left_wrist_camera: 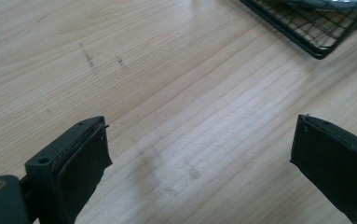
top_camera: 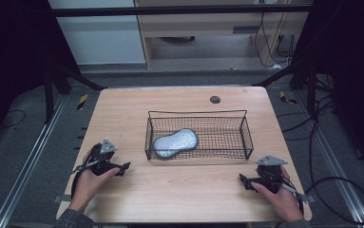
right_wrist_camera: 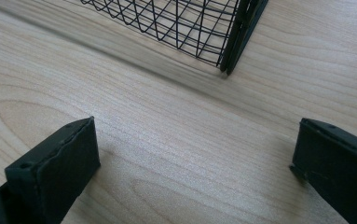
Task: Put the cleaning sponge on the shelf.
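Resting on the light wooden table (top_camera: pixel 179 185), left gripper (top_camera: pixel 122 168) and right gripper (top_camera: pixel 244 182) both gape empty. Silver peanut-shaped pouch (top_camera: pixel 175 142) lies in black wire basket's (top_camera: pixel 246 137) left half, long axis left-right, nearer left gripper.

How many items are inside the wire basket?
1: a silver mesh-textured pouch lying in the left half of the black wire basket, mid-table. The basket's open mesh appears to hide nothing else.
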`<action>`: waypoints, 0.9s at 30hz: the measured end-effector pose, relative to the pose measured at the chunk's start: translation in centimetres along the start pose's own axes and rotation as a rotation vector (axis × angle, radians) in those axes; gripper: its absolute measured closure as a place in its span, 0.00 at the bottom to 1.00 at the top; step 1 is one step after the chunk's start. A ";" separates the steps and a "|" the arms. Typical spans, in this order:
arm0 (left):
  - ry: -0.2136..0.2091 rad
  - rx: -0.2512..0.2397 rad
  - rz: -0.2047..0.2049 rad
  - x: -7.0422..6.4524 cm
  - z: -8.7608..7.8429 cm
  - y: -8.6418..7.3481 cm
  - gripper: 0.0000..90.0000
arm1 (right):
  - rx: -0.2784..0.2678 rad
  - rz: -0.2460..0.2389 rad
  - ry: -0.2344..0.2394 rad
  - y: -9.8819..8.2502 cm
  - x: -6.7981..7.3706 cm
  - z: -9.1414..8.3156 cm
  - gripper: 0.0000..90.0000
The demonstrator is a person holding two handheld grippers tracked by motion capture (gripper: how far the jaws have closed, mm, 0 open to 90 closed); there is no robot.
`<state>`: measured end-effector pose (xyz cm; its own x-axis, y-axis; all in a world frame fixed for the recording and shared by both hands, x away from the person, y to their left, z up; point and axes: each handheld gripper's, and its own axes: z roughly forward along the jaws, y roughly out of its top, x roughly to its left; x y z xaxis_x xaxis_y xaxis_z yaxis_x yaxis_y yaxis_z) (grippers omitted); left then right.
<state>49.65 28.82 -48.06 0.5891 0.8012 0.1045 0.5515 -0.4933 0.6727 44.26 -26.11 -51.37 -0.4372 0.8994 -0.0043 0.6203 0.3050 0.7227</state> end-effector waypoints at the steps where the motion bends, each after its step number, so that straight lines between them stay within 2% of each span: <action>1: 0.004 0.001 -0.006 0.2 0.1 -0.1 0.04 | 0.000 0.000 0.000 0.0 0.0 0.0 0.01; 13: 0.020 -0.002 -0.085 2.1 1.8 -0.6 0.04 | 0.000 0.000 0.000 0.0 0.0 0.0 0.01; 16: 0.017 0.004 -0.108 2.5 2.3 -0.8 0.04 | 0.000 0.000 0.000 0.0 0.0 0.0 0.01; 18: 0.014 -0.009 -0.134 2.8 2.7 -1.0 0.02 | 0.000 0.000 0.000 0.0 0.0 0.0 0.01; 24: 0.022 -0.044 -0.138 2.9 2.9 -1.3 0.00 | 0.000 0.000 0.000 0.0 0.0 0.0 0.01; 27: 0.022 -0.043 -0.139 2.9 2.9 -1.3 0.00 | 0.000 0.000 0.001 0.0 0.0 0.0 0.01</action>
<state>52.30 30.80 -50.78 0.4955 0.8683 0.0245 0.6006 -0.3629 0.7125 44.27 -26.12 -51.37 -0.4376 0.8992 -0.0040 0.6202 0.3051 0.7227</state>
